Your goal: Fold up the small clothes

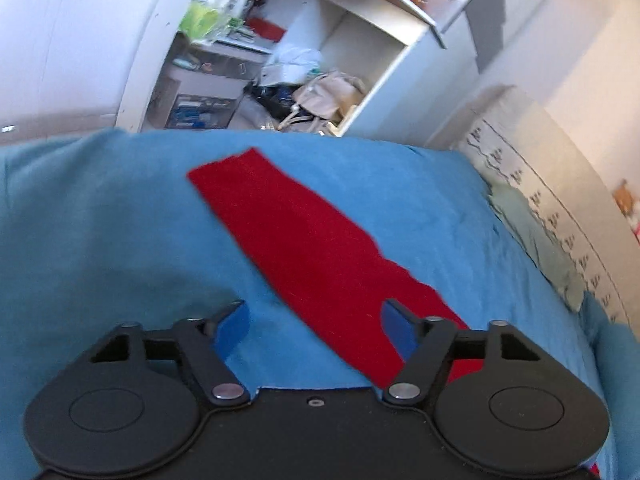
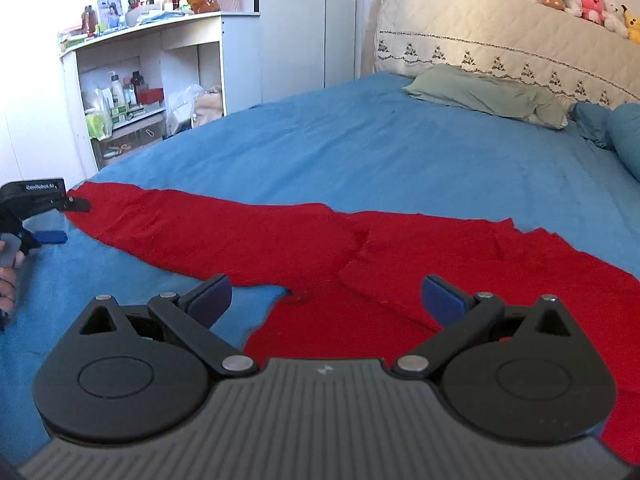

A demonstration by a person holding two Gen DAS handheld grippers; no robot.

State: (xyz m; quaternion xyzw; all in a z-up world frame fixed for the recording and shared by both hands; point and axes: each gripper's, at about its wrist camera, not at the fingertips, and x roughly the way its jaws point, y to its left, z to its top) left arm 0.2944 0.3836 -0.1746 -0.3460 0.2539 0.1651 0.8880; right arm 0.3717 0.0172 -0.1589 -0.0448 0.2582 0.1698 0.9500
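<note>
A red garment (image 2: 320,240) lies flat on the blue bed sheet (image 2: 400,152). Its long sleeve (image 1: 296,232) stretches away in the left wrist view. My left gripper (image 1: 314,320) is open, hovering just above the near part of that sleeve, with nothing held. It also shows at the left edge of the right wrist view (image 2: 60,220), at the sleeve's end. My right gripper (image 2: 326,294) is open and empty, above the garment's body near where the sleeve joins it.
A green pillow (image 2: 488,94) and a blue cushion (image 2: 624,136) lie by the quilted headboard (image 2: 500,40), which has plush toys (image 2: 588,0) on top. A cluttered white shelf unit (image 2: 148,80) stands beyond the bed's far-left side.
</note>
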